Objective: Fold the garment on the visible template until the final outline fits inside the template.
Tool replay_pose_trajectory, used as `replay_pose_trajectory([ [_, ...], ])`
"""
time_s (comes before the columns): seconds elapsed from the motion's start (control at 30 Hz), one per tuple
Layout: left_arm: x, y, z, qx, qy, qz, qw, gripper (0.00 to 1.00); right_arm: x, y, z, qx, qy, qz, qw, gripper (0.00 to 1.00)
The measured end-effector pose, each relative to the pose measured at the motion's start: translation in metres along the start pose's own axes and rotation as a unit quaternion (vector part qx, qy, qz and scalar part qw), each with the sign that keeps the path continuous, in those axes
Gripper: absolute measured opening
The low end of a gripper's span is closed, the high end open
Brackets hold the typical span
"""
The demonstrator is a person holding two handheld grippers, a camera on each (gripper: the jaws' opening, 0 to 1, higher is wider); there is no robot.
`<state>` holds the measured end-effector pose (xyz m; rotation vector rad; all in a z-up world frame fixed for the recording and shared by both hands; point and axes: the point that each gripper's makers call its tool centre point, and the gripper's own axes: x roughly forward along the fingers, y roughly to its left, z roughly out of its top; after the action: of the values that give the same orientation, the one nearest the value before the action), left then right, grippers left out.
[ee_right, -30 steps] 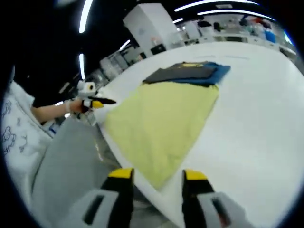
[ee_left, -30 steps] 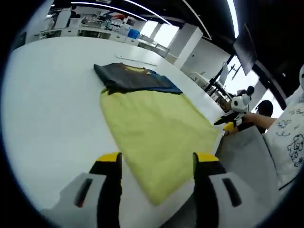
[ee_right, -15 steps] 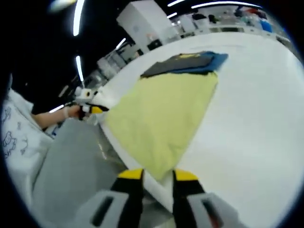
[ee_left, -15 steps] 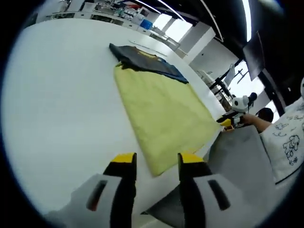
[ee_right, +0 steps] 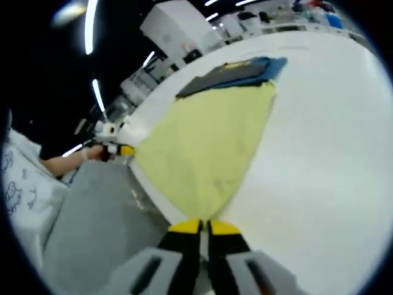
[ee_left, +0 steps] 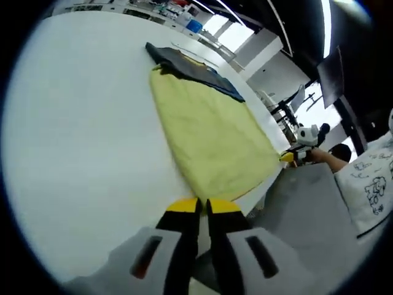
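A yellow garment (ee_left: 209,129) (ee_right: 209,141) lies flat on the white table (ee_left: 80,123), running from the near edge to the far side. A dark navy and blue cloth (ee_left: 190,66) (ee_right: 236,70) lies across its far end. My left gripper (ee_left: 201,206) is shut on the garment's near corner by the table edge. It also appears in the right gripper view as the left gripper (ee_right: 124,149), held in a hand. My right gripper (ee_right: 204,227) is shut on the other near corner, and appears as the right gripper (ee_left: 287,157) at the table edge in the left gripper view.
The person's grey trousers (ee_left: 307,209) (ee_right: 92,215) sit just past the table's near edge, with a white printed shirt (ee_left: 374,184) beside them. Shelves and desks (ee_right: 288,15) stand beyond the far side. Bare white tabletop (ee_right: 325,153) spreads beside the garment.
Both grippers went from open to shut as they came down onto the garment's two near corners. Both views shifted closer to the table edge.
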<state>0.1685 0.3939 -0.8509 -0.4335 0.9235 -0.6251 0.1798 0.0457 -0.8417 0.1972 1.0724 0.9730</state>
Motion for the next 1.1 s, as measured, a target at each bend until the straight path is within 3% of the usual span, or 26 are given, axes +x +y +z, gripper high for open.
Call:
replay_pose_trajectory([
  [0.2,-0.002,-0.011,-0.002,0.0,0.004,0.004,1.0,0.0,-0.004,0.004,0.0,0.006,0.001,0.006,1.0,0.0],
  [0.4,-0.008,-0.033,-0.003,-0.012,0.009,-0.02,0.9997,0.0,-0.013,0.006,0.001,0.011,0.002,0.011,0.9999,0.0],
  [0.77,-0.018,-0.072,-0.016,-0.014,0.054,-0.078,0.9954,0.0,-0.038,0.015,-0.007,0.038,-0.001,0.028,0.9989,0.0],
  [0.9,-0.024,-0.081,-0.002,-0.015,0.036,-0.096,0.9946,0.0,-0.043,0.018,-0.003,0.048,-0.011,0.033,0.9982,0.0],
  [1.0,-0.029,-0.087,0.022,-0.025,-0.001,-0.112,0.9934,0.0,-0.048,0.02,0.008,0.052,-0.027,0.041,0.9974,0.0],
  [1.1,-0.035,-0.092,0.048,-0.018,-0.031,-0.126,0.9914,0.0,-0.055,0.017,0.03,0.055,-0.06,0.046,0.9956,0.0],
])
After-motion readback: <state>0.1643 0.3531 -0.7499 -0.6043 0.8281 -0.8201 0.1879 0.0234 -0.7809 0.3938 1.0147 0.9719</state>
